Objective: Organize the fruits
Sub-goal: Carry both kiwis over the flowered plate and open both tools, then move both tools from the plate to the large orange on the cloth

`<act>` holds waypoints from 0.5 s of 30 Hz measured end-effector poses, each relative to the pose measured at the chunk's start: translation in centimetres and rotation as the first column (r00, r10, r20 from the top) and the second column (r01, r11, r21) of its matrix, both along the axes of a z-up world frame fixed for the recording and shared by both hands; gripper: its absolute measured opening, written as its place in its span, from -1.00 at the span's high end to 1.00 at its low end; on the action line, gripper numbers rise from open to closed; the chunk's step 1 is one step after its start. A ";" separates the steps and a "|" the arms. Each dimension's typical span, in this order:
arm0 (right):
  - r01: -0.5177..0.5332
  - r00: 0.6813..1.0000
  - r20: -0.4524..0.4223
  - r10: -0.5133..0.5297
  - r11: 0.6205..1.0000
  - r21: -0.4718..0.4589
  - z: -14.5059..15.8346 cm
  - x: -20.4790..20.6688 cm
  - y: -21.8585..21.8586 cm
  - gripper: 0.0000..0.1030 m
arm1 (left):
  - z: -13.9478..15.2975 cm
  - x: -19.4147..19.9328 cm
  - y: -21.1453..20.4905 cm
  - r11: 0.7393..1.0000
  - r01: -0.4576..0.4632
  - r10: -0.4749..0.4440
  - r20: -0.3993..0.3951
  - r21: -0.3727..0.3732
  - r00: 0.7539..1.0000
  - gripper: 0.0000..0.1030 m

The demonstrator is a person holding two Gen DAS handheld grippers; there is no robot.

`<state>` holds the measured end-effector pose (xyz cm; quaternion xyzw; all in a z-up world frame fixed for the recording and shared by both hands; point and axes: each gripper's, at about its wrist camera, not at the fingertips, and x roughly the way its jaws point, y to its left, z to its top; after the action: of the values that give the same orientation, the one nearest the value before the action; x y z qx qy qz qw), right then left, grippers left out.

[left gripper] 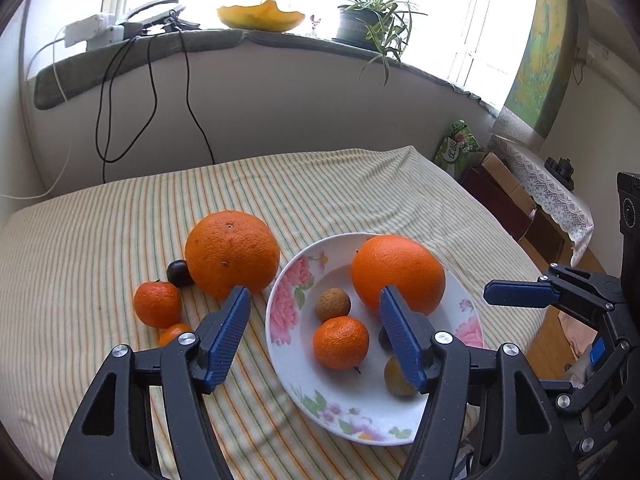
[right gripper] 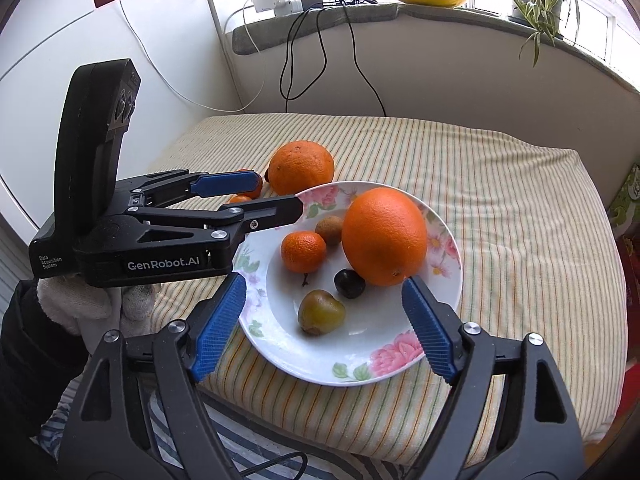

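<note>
Gathering: fruit onto plate (left gripper: 280, 320), part done.
Left gripper (left gripper: 312, 320): spread, empty.
Right gripper (right gripper: 324, 316): spread, empty.
Next: far-left big orange (left gripper: 232, 254), wide grasp needed.

A striped cloth (left gripper: 320, 184) covers the middle; upper frame, a sill (left gripper: 224, 40) bears a yellow bowl (left gripper: 260, 16), plant (left gripper: 368, 20), and cables (left gripper: 152, 76).

Five fruits in plate (right gripper: 400, 364); four (left of plate) on cloth (left gripper: 100, 240).
</note>
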<state>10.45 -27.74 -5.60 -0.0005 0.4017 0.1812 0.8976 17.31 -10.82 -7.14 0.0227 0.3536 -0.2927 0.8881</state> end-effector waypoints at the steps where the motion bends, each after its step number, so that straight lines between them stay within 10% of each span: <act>1: 0.002 1.000 0.005 -0.002 1.000 -0.002 0.2 0.0 -0.1 -0.68 | 0.1 0.1 0.3 1.000 -0.011 0.011 0.001 -0.001 1.000 -0.37; 15: 0.033 0.999 0.000 -0.033 0.999 0.020 2.0 3.8 -1.8 -0.81 | -0.4 0.9 3.8 0.994 -0.108 0.108 -0.012 0.009 0.994 -0.39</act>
<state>14.28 -29.54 -3.57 0.0152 0.3998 0.1702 0.9005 18.25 -7.06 -7.56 0.0053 0.3609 -0.2430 0.9004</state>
